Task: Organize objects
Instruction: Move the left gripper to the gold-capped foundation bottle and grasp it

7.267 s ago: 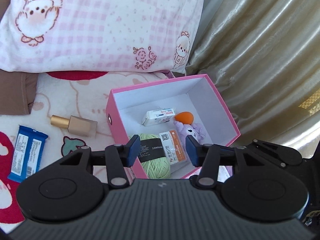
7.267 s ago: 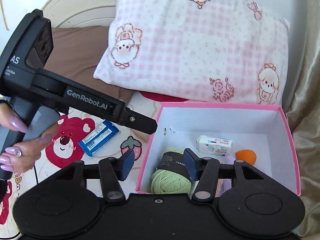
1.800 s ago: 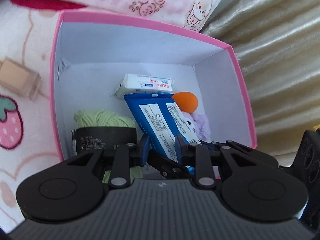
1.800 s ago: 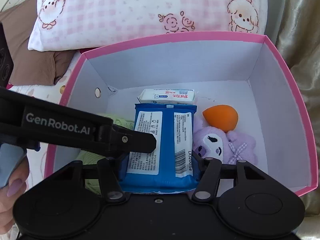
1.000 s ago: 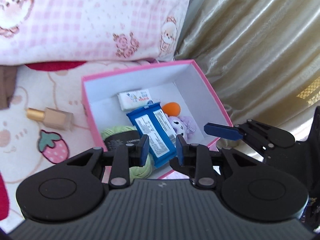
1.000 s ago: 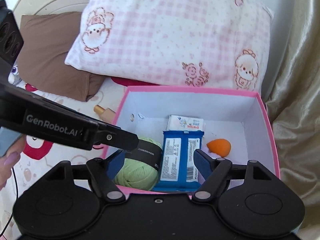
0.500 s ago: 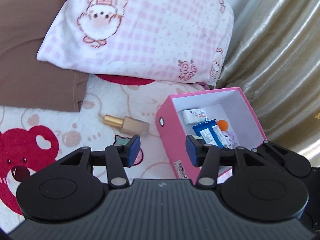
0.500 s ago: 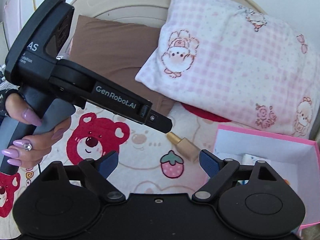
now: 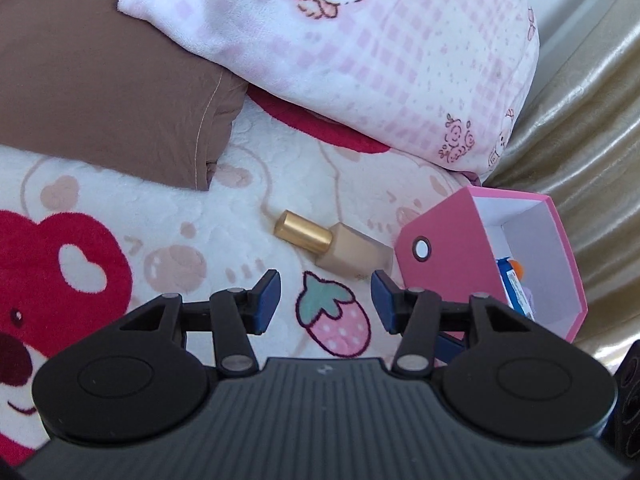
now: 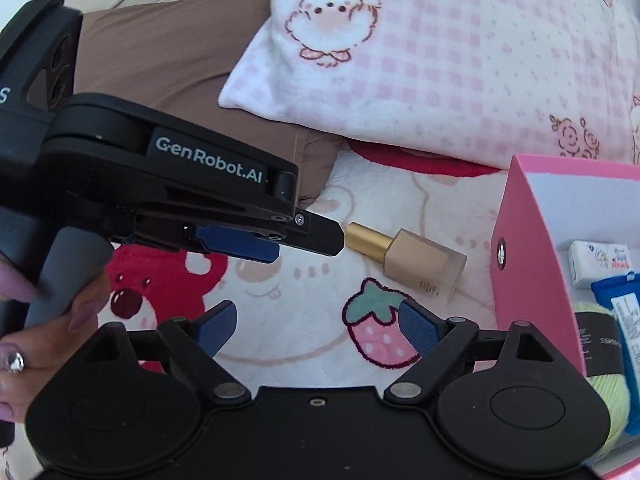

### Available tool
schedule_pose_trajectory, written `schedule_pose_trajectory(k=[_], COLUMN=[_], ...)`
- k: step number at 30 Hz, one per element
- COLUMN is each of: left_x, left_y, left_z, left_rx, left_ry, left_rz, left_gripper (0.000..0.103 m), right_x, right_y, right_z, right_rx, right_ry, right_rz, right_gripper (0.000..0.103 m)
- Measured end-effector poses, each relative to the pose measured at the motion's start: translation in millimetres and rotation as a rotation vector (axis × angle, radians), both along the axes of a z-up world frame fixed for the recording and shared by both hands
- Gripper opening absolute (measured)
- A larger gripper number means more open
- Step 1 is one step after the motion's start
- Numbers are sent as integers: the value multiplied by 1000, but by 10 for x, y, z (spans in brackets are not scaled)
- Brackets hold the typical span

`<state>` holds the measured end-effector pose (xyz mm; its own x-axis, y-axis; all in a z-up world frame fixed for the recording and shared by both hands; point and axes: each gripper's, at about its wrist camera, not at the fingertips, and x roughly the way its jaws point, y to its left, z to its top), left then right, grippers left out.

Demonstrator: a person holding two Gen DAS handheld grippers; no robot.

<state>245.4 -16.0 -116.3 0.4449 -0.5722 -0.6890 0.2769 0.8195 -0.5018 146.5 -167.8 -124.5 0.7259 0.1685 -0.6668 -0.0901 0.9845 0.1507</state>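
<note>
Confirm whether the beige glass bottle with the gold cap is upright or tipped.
Tipped: the beige glass bottle lies on its side on the blanket, outside the pink box.

Bottle lies just beside pink box; blanket left open.

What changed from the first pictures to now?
The blue packet went from the blanket into the pink box, carried by both grippers, then released. Left gripper and right gripper now face the gold-capped bottle with jaws open. Bottle and box kept their places.
</note>
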Motion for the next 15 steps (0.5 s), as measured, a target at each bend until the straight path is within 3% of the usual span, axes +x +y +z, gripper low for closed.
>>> schedule_pose_trajectory(k=[4,6,10,15], left_x=[209,295,453,602], left_y=[-41,-54,-67,-156], left_z=[-222,-312,-447,-577], left_rx=[22,11,-14,-27], left_ry=[-33,-46,-40,-29], left_rz=[-9,-11,0,-5], left_gripper=[46,46,46,43], right_x=[144,243,324,485], right_y=[23,69,52,-67], right_z=[-264,-398,-565,-666], right_rx=[-18,-89,-181,-109], right_ry=[-14,19,-34,-33], right_rz=[-127,-156,-255,-288], right_gripper=[91,89,89,88])
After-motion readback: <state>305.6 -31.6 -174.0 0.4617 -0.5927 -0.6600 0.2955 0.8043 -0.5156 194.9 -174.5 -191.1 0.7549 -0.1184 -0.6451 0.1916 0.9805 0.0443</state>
